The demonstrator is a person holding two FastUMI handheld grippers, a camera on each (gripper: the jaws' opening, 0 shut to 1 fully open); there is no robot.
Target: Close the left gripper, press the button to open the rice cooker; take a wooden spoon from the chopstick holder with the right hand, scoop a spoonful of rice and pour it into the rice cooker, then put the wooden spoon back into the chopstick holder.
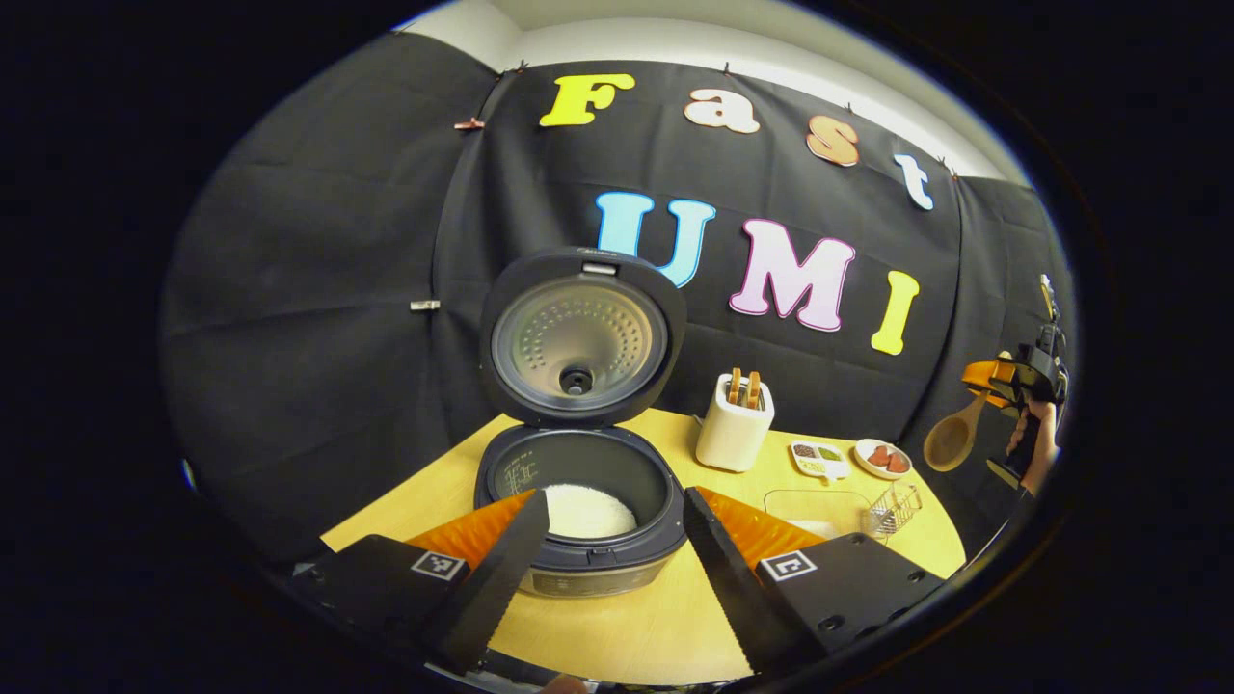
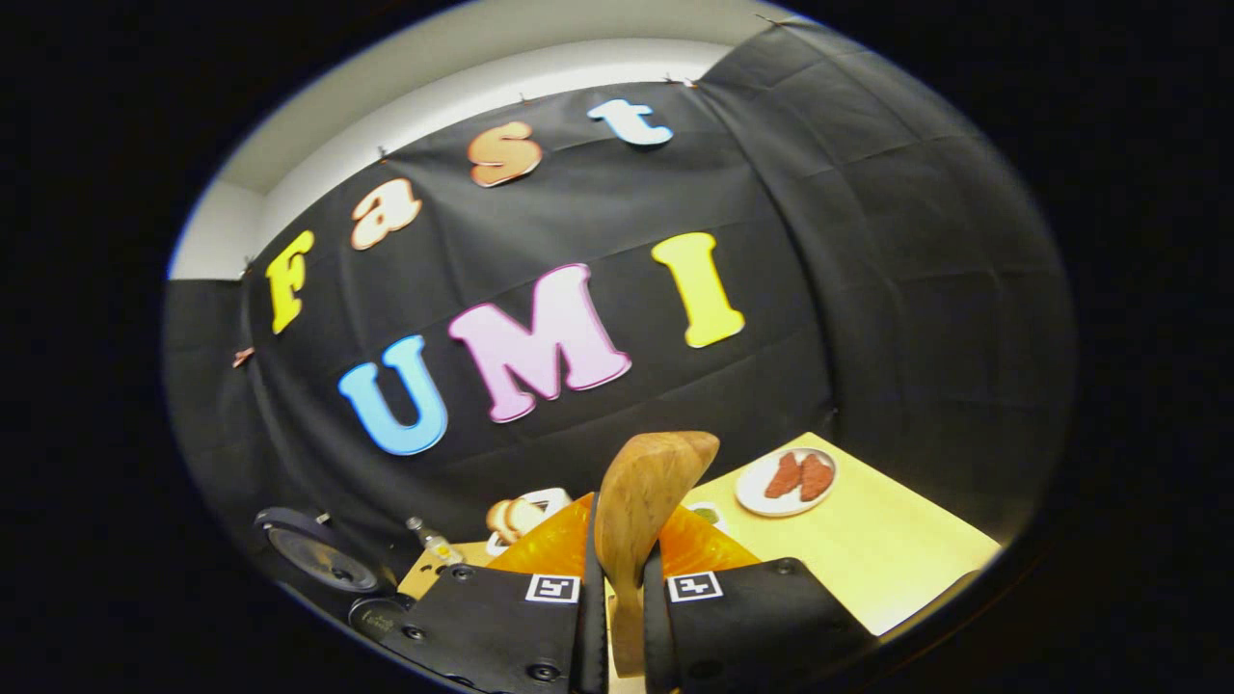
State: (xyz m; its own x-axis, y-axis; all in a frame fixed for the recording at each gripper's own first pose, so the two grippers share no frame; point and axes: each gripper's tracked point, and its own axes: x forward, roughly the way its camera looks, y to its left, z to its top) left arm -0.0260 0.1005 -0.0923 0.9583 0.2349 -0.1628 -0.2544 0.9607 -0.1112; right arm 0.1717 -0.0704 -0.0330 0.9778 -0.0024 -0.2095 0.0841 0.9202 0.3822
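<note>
The dark rice cooker (image 1: 578, 520) stands open on the wooden table, its lid (image 1: 578, 337) upright and white rice (image 1: 588, 509) in the pot. My left gripper (image 1: 612, 506) hangs open just in front of the cooker, one finger on each side of the pot, holding nothing. At the far right, a hand holds my right gripper (image 1: 1012, 381) high above the table edge with the wooden spoon (image 1: 952, 439) in it. In the right gripper view the right gripper (image 2: 617, 578) is shut on the spoon's handle, and the spoon's bowl (image 2: 646, 492) points up and away.
A white toaster-like box (image 1: 735, 424) with two brown pieces stands right of the cooker. Farther right are a small divided dish (image 1: 818, 458), a plate of red pieces (image 1: 882, 458), a clear container (image 1: 815, 509) and a small wire holder (image 1: 892, 508). The table (image 2: 868, 559) ends near the right gripper.
</note>
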